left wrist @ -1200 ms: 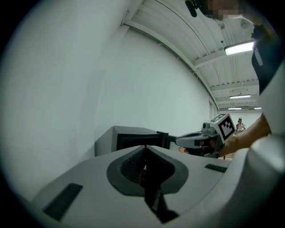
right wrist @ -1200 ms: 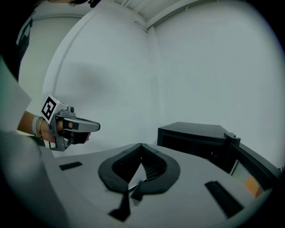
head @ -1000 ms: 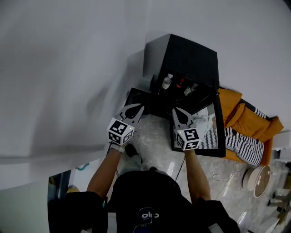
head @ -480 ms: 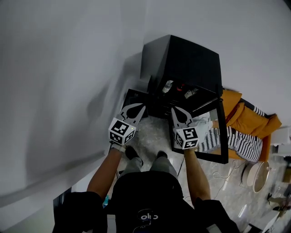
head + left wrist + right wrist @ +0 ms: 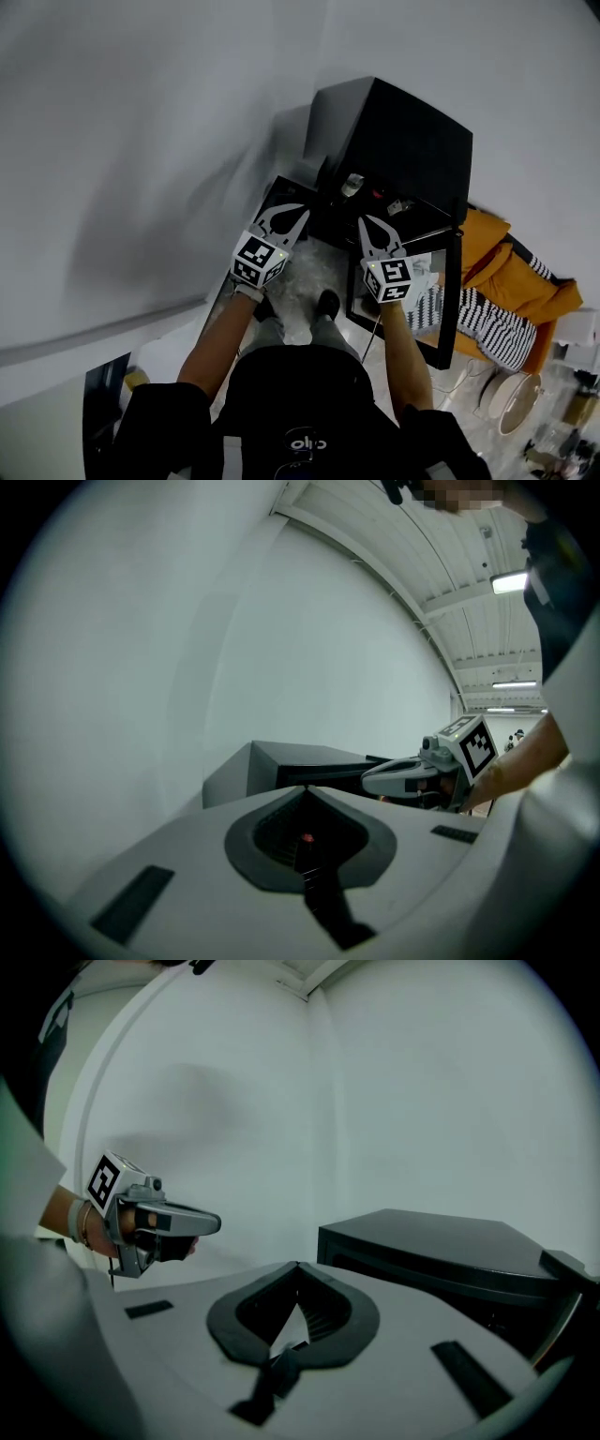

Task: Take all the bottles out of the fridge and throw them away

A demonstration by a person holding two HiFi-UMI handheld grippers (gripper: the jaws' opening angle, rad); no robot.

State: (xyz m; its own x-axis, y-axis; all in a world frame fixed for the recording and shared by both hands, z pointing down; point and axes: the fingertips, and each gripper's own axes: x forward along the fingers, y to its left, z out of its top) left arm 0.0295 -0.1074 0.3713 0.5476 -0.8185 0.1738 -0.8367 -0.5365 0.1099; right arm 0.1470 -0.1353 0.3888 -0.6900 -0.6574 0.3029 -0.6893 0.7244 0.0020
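Closing in on the open fridge, both grippers empty.

I held the left gripper (image 5: 298,216) and the right gripper (image 5: 367,223) side by side in front of the low black fridge (image 5: 412,141). Its glass door (image 5: 456,281) stood swung open on the right. Each pair of fingers was pressed together with nothing between them. No bottle was out yet: a clear bottle (image 5: 353,184) and a second bottle (image 5: 398,205) sat inside the opening, near the fingertips but apart from them. I judged this the reach for the first bottle. Next I would need to part one gripper's fingers, ease them around a bottle's body and clamp before drawing it out.
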